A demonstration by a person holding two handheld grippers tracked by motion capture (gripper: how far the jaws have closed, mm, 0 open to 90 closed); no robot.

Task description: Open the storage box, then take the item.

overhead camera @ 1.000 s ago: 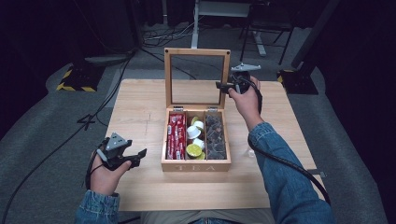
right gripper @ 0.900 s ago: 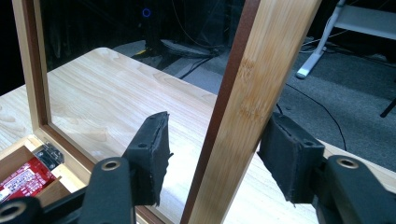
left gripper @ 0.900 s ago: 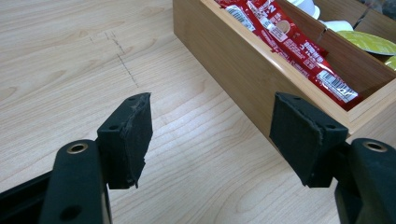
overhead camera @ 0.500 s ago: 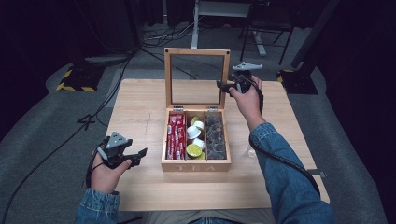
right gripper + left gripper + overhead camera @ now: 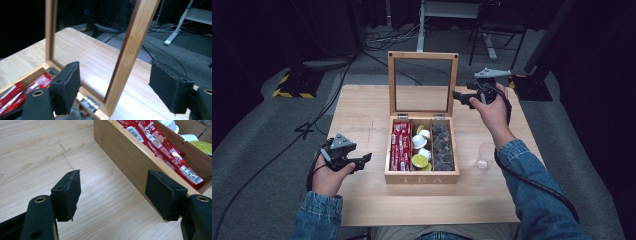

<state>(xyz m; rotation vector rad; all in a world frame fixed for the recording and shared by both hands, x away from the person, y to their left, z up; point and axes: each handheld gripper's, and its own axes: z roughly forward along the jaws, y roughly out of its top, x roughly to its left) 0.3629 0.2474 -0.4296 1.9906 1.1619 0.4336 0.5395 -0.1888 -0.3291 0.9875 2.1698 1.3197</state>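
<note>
A wooden tea box (image 5: 422,177) stands open mid-table, its glass-paned lid (image 5: 422,56) upright. Inside lie red packets (image 5: 400,145), white and yellow capsules (image 5: 419,150) and dark capsules (image 5: 442,145). My right gripper (image 5: 460,97) hovers at the lid's right edge. Its jaws have just been opening. In the right gripper view the lid's frame (image 5: 132,42) stands between the pads (image 5: 67,85) with gaps on both sides, so the right gripper (image 5: 115,82) is open. My left gripper (image 5: 364,162) rests left of the box, open and empty. The left gripper (image 5: 113,192) faces the box's side wall (image 5: 130,162).
A clear plastic cup (image 5: 485,156) stands on the table right of the box, beside my right forearm. Bare tabletop (image 5: 362,115) lies left of the box. Beyond the table's far edge are cables and a desk leg on the dark floor.
The right gripper's jaws have spread apart at the lid's right edge, and the hand has drawn slightly to the right. The lid stays upright. The left hand has kept still.
</note>
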